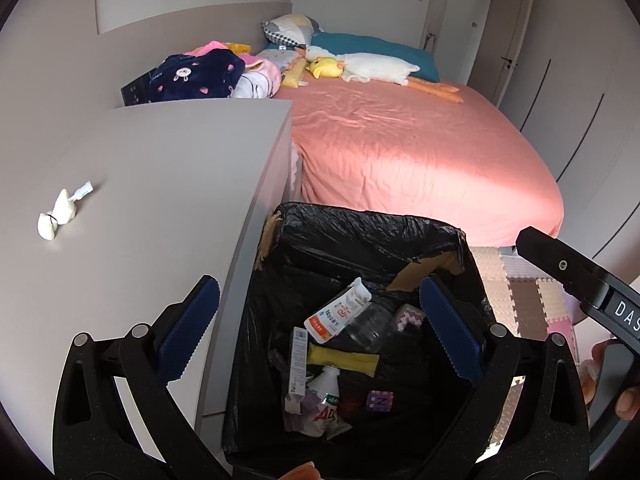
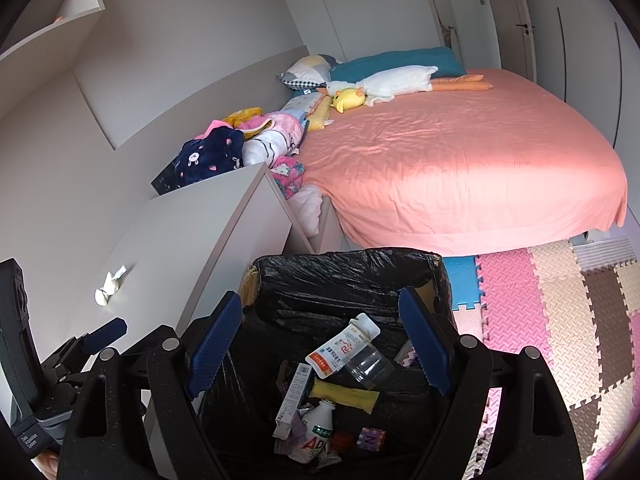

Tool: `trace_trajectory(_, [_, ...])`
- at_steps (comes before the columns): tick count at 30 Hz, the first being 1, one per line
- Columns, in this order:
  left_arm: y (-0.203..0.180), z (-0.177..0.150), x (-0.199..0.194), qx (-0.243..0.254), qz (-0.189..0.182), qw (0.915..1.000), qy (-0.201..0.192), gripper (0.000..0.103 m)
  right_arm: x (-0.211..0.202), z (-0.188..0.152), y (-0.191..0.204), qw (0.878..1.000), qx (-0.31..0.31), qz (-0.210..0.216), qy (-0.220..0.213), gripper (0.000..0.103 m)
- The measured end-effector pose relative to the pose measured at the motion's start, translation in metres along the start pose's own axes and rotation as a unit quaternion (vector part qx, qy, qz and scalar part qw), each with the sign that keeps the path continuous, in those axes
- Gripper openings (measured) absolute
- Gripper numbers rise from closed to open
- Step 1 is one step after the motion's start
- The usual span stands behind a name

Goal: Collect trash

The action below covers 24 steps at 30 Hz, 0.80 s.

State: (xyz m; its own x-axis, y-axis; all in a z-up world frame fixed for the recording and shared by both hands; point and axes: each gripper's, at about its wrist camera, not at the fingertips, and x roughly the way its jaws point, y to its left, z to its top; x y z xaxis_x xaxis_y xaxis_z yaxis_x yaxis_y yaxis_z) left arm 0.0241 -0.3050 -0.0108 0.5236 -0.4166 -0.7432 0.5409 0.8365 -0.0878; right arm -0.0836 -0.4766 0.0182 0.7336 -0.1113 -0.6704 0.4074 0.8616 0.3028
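Observation:
A cardboard bin lined with a black bag (image 1: 360, 232) (image 2: 344, 268) stands beside the grey desk. Inside lie a white carton (image 1: 340, 312) (image 2: 344, 346), a clear plastic bottle (image 1: 372, 328) (image 2: 370, 366), a yellow wrapper (image 1: 344, 358) (image 2: 346, 396), a small white bottle (image 1: 326, 388) (image 2: 320, 424) and a purple cube (image 1: 379, 401) (image 2: 372, 439). My left gripper (image 1: 316, 328) hangs open over the bin, nothing between its blue pads. My right gripper (image 2: 320, 340) is open above the bin too, empty. A crumpled white scrap (image 1: 60, 214) (image 2: 108, 286) lies on the desk.
The grey desk (image 1: 160, 184) (image 2: 192, 240) borders the bin on the left. A bed with a pink sheet (image 1: 400, 152) (image 2: 460, 168) holds plush toys, pillows and clothes. Foam puzzle mats (image 2: 560, 312) cover the floor on the right. A hand (image 1: 608, 384) holds the right gripper's handle.

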Motion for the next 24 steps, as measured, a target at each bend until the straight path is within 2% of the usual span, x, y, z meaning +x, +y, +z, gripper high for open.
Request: trace_trajectory(24, [-0.003, -0.0022, -0.0011, 0.012, 0.001, 0.9999, -0.002, 0.097, 0.0001, -0.0012, -0.0008, 1.0, 0.0, -0.001, 0.0, 0.081])
